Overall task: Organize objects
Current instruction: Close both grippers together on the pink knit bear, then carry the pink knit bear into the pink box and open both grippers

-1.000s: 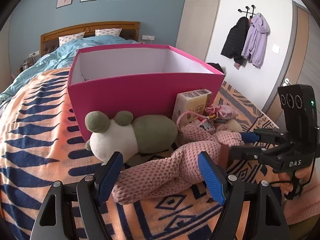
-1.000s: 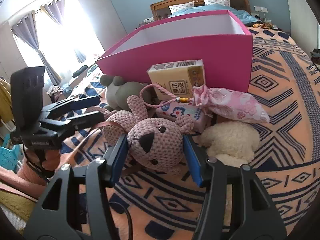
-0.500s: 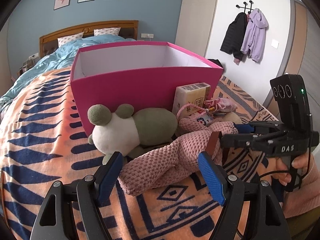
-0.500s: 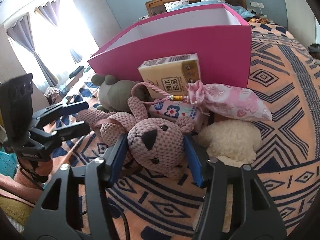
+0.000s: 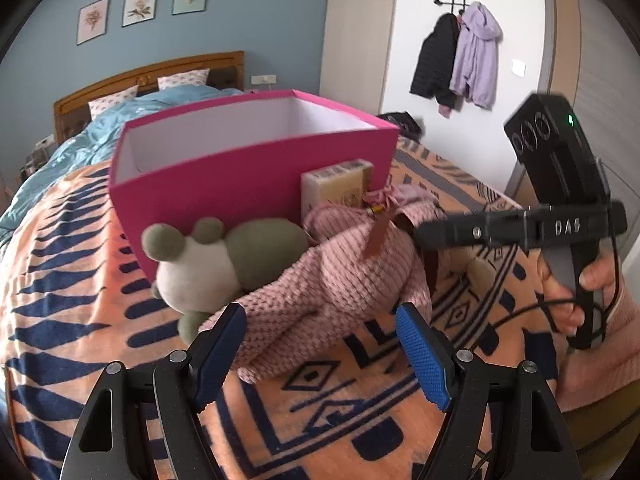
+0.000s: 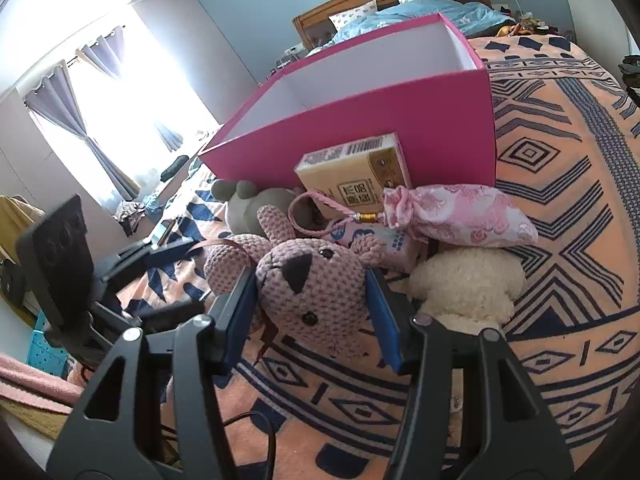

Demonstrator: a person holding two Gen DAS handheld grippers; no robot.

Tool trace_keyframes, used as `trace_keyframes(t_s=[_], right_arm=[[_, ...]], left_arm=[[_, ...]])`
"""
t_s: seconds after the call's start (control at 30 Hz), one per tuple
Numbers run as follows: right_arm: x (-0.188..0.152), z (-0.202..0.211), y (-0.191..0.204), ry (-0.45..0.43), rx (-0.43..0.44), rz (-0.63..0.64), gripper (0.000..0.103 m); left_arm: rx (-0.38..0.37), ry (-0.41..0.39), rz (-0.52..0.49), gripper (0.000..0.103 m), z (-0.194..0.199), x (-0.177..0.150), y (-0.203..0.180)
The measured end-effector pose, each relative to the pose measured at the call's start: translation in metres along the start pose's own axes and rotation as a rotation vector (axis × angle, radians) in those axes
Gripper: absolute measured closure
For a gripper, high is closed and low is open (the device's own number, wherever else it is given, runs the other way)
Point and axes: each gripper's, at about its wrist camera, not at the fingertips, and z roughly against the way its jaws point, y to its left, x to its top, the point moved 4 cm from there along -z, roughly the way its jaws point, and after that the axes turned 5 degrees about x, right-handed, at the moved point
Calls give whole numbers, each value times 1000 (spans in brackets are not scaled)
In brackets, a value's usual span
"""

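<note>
A pink knitted bunny [image 6: 308, 284] is gripped at its head by my right gripper [image 6: 312, 304], which is shut on it and holds it lifted off the blanket. In the left wrist view its body [image 5: 332, 292] hangs between the open fingers of my left gripper [image 5: 320, 344], which does not touch it. An open pink box [image 5: 248, 172] stands behind on the bed. Against its front lie a green and white plush frog [image 5: 208, 264], a yellow carton [image 6: 356, 180], a pink floral pouch [image 6: 460, 216] and a cream fluffy toy [image 6: 468, 284].
The bed carries an orange and navy patterned blanket [image 6: 560, 184] with a blue duvet and wooden headboard [image 5: 148, 76] behind the box. Coats [image 5: 460, 60] hang on the wall at right. A window with curtains [image 6: 100, 120] is at left.
My right gripper has lifted the bunny's head up and tilted it; the bunny's body has risen off the blanket. My left gripper has stayed open near the bunny's body.
</note>
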Motion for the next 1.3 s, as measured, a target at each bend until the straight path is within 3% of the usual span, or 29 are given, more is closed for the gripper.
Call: trace_keyframes(t_s=[0.07, 0.23, 0.3, 0.8, 1.3], right_arm=[[1, 0, 1, -1, 2, 0, 47], [2, 1, 2, -1, 3, -4, 47], [4, 2, 3, -7, -6, 0, 47], [47, 24, 37, -104, 13, 100, 46], [121, 13, 45, -182, 11, 154, 46]], left_arm=[[-11, 0, -4, 25, -1, -1, -2], [-45, 5, 28, 55, -6, 4, -1], [-69, -4, 40, 58, -4, 6, -1], [-33, -133, 9, 59, 32, 54, 13], [45, -186, 12, 59, 25, 113, 50]])
